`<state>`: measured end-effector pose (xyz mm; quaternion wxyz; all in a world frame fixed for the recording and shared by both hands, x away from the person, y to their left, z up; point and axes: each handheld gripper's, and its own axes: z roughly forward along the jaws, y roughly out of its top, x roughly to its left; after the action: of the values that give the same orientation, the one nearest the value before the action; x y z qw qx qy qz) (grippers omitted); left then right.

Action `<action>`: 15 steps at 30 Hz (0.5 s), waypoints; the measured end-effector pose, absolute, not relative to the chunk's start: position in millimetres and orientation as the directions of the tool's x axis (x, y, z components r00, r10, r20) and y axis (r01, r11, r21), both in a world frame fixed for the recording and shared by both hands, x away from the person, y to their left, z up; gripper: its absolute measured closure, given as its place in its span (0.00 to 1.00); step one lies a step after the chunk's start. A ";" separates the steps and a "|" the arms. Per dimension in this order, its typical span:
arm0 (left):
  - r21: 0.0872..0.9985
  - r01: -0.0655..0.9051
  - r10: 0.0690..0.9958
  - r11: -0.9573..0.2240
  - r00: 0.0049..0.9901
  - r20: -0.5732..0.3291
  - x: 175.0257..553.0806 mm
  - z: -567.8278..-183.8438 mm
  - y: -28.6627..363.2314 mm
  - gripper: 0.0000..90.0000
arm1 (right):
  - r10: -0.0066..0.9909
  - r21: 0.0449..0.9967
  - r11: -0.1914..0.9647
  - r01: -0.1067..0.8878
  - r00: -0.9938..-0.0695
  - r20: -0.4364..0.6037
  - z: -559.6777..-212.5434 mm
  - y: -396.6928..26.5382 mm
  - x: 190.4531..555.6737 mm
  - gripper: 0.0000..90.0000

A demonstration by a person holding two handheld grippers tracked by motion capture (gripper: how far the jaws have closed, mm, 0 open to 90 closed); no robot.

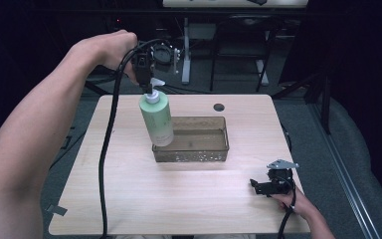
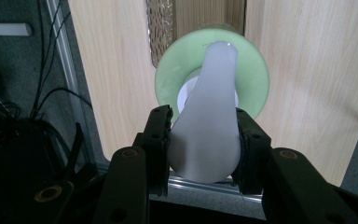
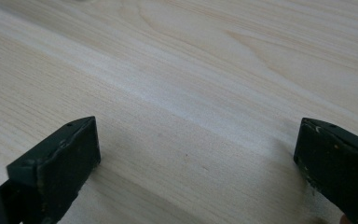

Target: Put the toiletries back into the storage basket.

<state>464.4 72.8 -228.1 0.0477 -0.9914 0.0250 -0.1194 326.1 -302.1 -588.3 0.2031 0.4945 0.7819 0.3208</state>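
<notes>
A pale green pump bottle with a white pump head hangs upright over the left end of a clear brownish plastic tray. My left gripper holds it from above, shut on the white pump head, whose spout points away over the green shoulder. The bottle's bottom looks just above or at the tray's left wall; contact cannot be told. My right gripper rests low on the wooden table near the front right edge, jaws wide open with bare wood between the fingertips.
The tray holds nothing else that I can see and sits mid-table. A round cable hole lies behind it. A black cable trails from the left gripper across the table's left side. Dark floor and table legs lie beyond the far edge.
</notes>
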 end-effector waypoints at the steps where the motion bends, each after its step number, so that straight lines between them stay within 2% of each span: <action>1: -0.102 -0.039 -0.062 -0.994 0.970 0.234 464.6 -228.7 72.4 0.70 | 0.904 0.703 0.305 0.643 -0.429 0.000 -588.3 -302.1 326.1 0.00; 15: -0.107 -0.045 -0.067 -0.993 0.973 0.220 467.8 -241.3 66.1 0.70 | 0.904 0.703 0.305 0.643 -0.429 0.000 -588.3 -302.1 326.1 0.00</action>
<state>467.8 66.1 -241.3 0.0508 -0.9920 0.0282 -0.1123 326.1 -302.1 -588.3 0.2031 0.4945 0.7818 0.3209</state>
